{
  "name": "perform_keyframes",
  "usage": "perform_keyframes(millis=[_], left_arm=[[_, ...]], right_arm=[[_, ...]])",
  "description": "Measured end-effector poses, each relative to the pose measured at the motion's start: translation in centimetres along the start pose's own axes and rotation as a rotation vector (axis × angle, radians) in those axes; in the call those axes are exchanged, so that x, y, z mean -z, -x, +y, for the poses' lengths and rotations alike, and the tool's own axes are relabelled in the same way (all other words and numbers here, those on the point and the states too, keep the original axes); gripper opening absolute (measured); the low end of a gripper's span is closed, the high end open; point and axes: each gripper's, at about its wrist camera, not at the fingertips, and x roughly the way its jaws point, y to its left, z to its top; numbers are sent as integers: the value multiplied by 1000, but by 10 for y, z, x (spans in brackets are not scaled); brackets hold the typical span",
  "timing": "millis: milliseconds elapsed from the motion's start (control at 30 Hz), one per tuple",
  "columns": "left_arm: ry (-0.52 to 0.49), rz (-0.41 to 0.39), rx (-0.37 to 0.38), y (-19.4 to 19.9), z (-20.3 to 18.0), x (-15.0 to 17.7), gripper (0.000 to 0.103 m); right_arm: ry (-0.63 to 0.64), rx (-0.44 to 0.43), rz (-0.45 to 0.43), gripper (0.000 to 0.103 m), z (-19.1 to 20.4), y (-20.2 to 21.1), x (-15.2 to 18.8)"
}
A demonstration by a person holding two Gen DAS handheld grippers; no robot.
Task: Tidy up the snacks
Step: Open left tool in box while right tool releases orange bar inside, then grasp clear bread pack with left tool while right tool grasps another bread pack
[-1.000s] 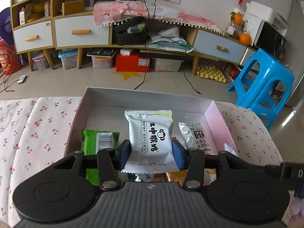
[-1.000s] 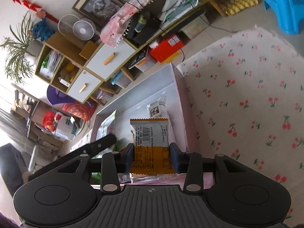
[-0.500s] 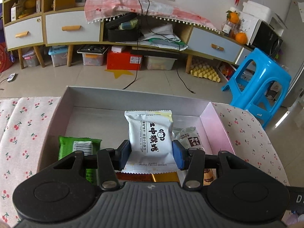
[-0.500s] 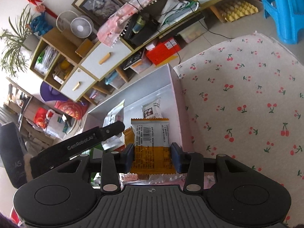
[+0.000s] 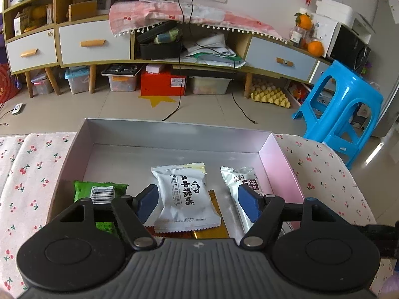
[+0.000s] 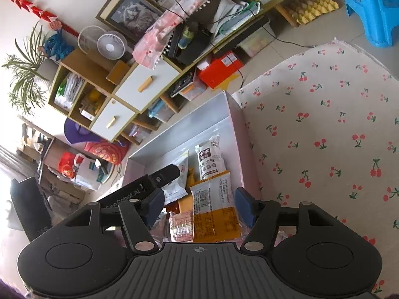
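Note:
A shallow grey box (image 5: 174, 134) with a pink right wall lies on the cherry-print cloth. My left gripper (image 5: 197, 199) is open above it; a white snack packet with a monkey face (image 5: 184, 196) lies loose between its fingers, over an orange packet (image 5: 217, 224). A green packet (image 5: 97, 191) lies left, a white chocolate-cookie packet (image 5: 244, 182) right. My right gripper (image 6: 199, 208) is open over the box (image 6: 232, 114); an orange-and-white packet (image 6: 214, 209) lies free between its fingers, near the cookie packet (image 6: 209, 159).
The cherry-print cloth (image 6: 324, 129) covers the table on both sides of the box. The left gripper's arm (image 6: 149, 184) reaches into the right wrist view. Beyond the table are a blue stool (image 5: 341, 114), a low cabinet (image 5: 94, 42) and floor boxes.
Both grippers have opened. The white monkey packet and the orange-and-white packet have dropped out of the fingers and now lie in the box.

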Motion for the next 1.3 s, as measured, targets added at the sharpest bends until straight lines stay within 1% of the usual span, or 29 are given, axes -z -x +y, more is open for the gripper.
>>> perform_keyframes(millis=[267,400,567,733,833,900,1033,1200,1300], left_arm=[[-16,-3,-27,24,-1,6,72],[-5,3,-37,40,-1,11,73],[-21,-15,-40,60,-5,20,79],[-50,-22,-64,75,-12,28,85],[-64,-20,-76,83,-14,36,90],[-72,-21,-86,87,-17,43,92],[-84,-17,-108,95,-19,56,95],[-96,-5,-158,104,-18,74,98],[-78,10,-180,108,-15,83,99]], right_arm=[[40,1,-16,66,10,12,-1],[106,20,-16,66,18,21,1],[178,42,-5,66,24,32,6],[252,58,19,67,31,42,13],[297,68,28,74,35,49,19],[336,74,33,75,39,55,25],[377,91,41,83,41,64,35],[417,108,51,83,43,73,47],[437,122,53,84,43,77,54]])
